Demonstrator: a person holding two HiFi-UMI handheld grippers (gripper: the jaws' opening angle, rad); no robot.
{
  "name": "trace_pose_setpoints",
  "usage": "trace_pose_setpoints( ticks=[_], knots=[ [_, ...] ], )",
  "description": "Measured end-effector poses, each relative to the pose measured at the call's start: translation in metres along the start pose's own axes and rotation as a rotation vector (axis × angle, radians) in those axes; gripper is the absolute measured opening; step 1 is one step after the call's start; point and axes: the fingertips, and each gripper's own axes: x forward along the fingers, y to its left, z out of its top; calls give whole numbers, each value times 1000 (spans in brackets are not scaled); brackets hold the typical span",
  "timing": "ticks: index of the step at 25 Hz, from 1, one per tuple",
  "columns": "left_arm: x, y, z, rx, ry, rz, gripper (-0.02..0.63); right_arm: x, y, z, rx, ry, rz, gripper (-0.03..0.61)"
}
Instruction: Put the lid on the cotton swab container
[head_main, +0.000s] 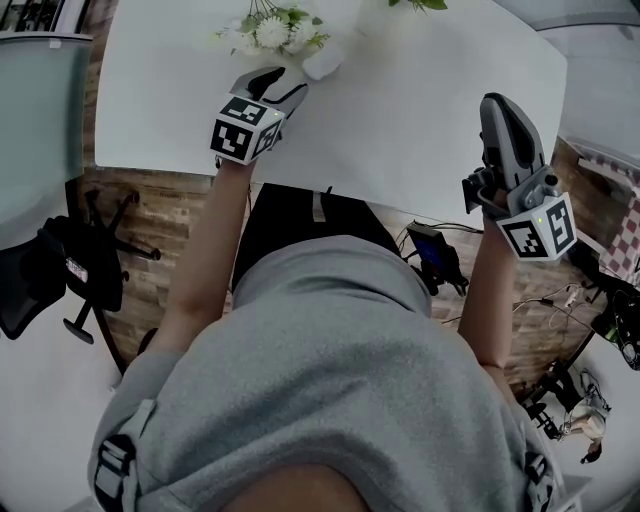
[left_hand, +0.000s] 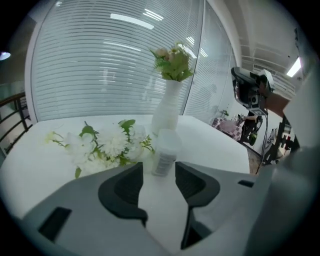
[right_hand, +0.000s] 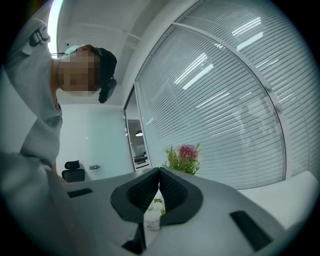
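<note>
Cotton swab container (left_hand: 165, 154) is stood upright on the white table (left_hand: 35, 165), just in front of the vase (left_hand: 167, 107).

The container is seen as a small milky-white cylinder, a pale label wrapped round its body and a slightly wider rounded top. Loose white flowers (left_hand: 107, 145) are laid left of the vase. The left gripper (left_hand: 159, 175) is held released, jaws spread on the vase's near side, the container just beyond their tips, untouched. The right gripper (right_hand: 159, 172) is clenched, tips met on nothing.

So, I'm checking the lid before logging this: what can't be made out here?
- Whether the cotton swab container is lidded: left gripper view, blurred and small.
- Its top in the head view: white on the white table, overexposed.
- Right gripper view: the shut right hand-held gripper hides all but a sliver of it.
</note>
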Motion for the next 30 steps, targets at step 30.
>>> trace_pose_setpoints(
  ticks=[30],
  knots=[
    [-203,-1,134,95,-626,256,8,0,41,54,-123,-100,15,25]
  ],
)
